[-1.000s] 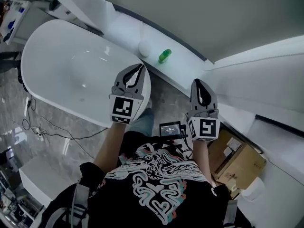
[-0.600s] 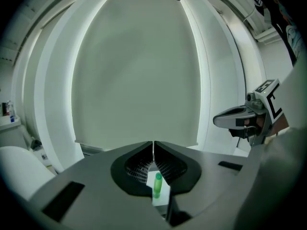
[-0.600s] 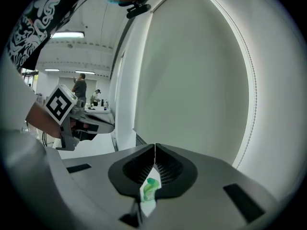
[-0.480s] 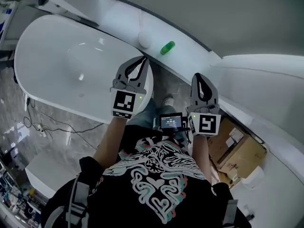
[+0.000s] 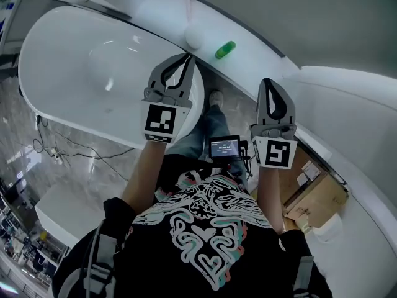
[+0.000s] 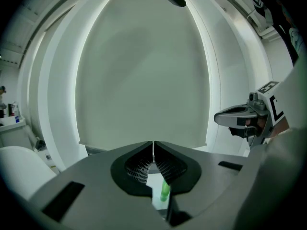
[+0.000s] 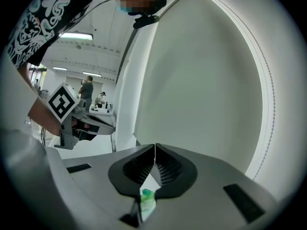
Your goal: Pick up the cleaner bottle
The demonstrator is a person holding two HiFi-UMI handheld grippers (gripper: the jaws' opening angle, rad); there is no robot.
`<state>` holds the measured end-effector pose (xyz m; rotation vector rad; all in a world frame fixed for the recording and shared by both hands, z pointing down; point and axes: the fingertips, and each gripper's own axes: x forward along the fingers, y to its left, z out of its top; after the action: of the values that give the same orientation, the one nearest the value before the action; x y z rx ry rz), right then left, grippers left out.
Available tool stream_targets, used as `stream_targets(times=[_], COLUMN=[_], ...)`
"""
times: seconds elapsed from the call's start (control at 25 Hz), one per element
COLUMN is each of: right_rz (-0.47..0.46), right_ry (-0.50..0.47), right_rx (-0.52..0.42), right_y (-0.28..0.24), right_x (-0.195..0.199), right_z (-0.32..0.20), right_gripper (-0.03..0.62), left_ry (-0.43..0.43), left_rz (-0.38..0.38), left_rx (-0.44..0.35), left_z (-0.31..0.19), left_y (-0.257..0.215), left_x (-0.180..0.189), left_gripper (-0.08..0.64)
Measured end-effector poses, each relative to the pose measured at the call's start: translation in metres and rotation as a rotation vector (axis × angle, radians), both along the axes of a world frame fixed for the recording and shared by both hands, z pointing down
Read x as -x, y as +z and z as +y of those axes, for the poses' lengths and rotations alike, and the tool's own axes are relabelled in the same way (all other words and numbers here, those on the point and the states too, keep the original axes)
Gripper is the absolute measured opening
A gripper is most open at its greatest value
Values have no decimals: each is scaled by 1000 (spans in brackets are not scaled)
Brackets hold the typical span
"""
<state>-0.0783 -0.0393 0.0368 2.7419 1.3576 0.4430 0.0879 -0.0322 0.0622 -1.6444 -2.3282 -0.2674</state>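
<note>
Left gripper (image 5: 187,57) and right gripper (image 5: 271,81), jaws pressed together, half-hide the cleaner bottle (image 5: 225,49) at twelve o'clock, near the bathtub (image 5: 68,61).

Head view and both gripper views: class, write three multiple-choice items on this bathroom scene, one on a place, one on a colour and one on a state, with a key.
1. Where is the cleaner bottle?
A on the white ledge beyond the bathtub
B on the floor
C in a sink

2. What colour is the bottle?
A blue
B red
C green

3. On the left gripper, the fingers are:
A wide apart
B together, with nothing between them
C clamped on the bottle

Key:
1 A: the head view shows it on the ledge.
2 C: it shows green in every view.
3 B: the left gripper view shows the fingers meeting, with the bottle far beyond them.
</note>
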Motion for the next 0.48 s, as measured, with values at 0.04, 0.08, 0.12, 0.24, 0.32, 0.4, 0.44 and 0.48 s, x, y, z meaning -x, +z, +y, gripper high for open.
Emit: stream_targets(times=[0.04, 0.08, 0.12, 0.24, 0.32, 0.4, 0.44, 0.48], right_rz=[0, 3, 9, 21, 19, 19, 18, 17], right_ry=[-3, -4, -2, 6, -1, -7, -10, -16], right_rx=[-2, -5, -10, -37, -55, -64, -67, -72], right_y=[1, 3, 5, 17, 29, 41, 48, 55], right_x=[-1, -3, -5, -6, -4, -3, -3, -4], right_z=[2, 5, 7, 13, 16, 20, 22, 23], right_gripper=[29, 29, 28, 28, 29, 29, 29, 29], left_ry=[-4, -7, -9, -17, -23, -23, -24, -26], left_rz=[-3, -6, -7, -4, 0, 6, 8, 8], left_rx=[1, 0, -4, -27, -43, -50, -54, -60], left_z=[1, 2, 2, 2, 3, 7, 8, 8], left_y=[0, 0, 2, 15, 26, 38, 44, 51], left_x=[-1, -3, -5, -8, -7, -6, -6, -7], left_gripper=[25, 25, 25, 25, 25, 25, 25, 25])
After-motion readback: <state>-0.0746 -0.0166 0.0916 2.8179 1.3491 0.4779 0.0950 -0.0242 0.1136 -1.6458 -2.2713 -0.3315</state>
